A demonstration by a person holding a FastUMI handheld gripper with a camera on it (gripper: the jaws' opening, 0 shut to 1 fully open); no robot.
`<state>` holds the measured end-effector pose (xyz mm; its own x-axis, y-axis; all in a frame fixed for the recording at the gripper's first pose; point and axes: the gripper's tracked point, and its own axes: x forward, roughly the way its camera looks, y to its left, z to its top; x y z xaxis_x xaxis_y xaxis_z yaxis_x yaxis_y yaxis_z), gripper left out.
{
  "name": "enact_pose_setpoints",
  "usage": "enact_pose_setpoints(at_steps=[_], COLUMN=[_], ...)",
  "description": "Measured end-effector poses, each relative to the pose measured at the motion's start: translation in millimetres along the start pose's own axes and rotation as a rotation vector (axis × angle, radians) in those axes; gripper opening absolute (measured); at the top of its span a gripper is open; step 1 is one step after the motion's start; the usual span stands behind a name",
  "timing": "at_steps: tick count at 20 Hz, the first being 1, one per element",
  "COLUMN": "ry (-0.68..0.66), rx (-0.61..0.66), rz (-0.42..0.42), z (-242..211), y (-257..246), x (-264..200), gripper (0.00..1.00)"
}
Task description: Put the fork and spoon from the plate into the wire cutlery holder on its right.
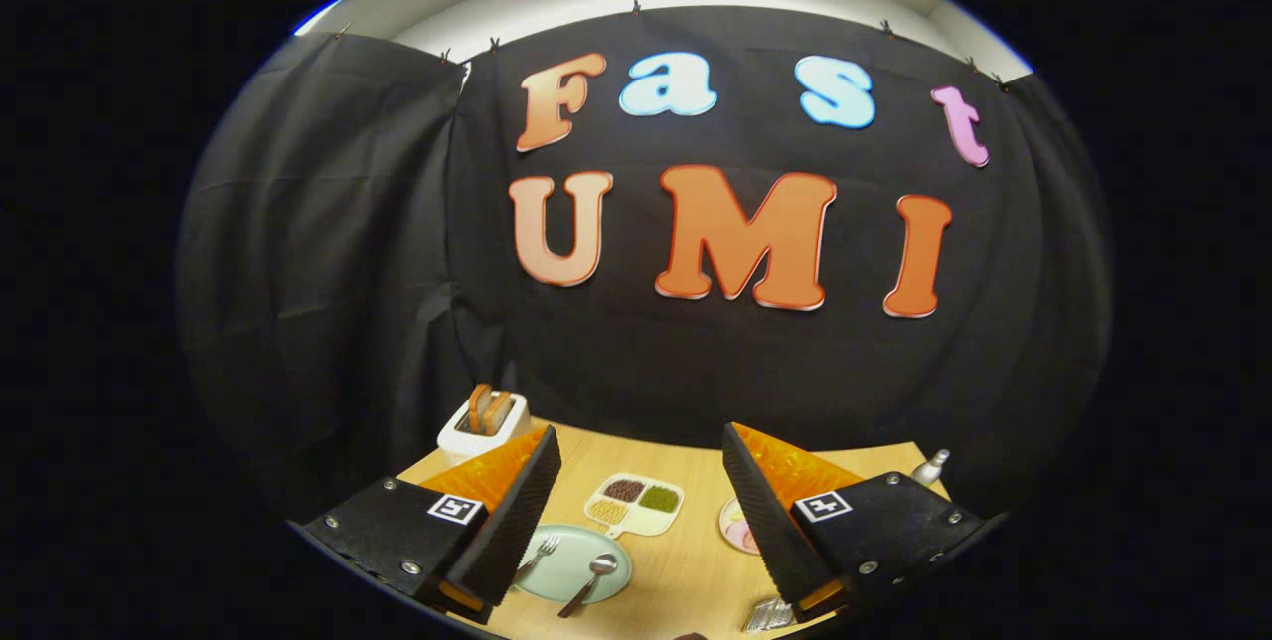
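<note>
well above the table [686,560], the gripper [636,511] hangs wide apart, holding nothing; fork [538,555] and spoon [592,580] lie on the plate [556,575] near its front edge.

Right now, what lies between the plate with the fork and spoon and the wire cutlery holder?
In the gripper view, only bare wooden table separates the plate from the wire cutlery holder; the open gripper hangs above it.

Jaws spread wide, empty, above the bench [686,570] — fork [538,555] and spoon [590,580] lying on the plate [566,575] just ahead.
</note>
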<state>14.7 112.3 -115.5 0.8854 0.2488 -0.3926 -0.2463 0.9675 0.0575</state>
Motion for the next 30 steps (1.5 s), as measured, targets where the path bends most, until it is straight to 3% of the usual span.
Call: enact_pose_setpoints(at_steps=[3, 11, 14, 19, 30], ry=[0.162, 0.585, 0.725, 0.939, 1.183], rx=[0.038, 0.131, 0.187, 0.196, 0.202], rz=[0.070, 0.090, 0.092, 0.084, 0.000], z=[-41.6, -157.9, -196.9, -261.1, -353.2], y=[24.9, 52.3, 63.4, 68.9, 65.5], x=[16.3, 52.9, 62.6, 72.7, 88.5], gripper=[0.98, 0.94, 0.84, 0.78, 0.54])
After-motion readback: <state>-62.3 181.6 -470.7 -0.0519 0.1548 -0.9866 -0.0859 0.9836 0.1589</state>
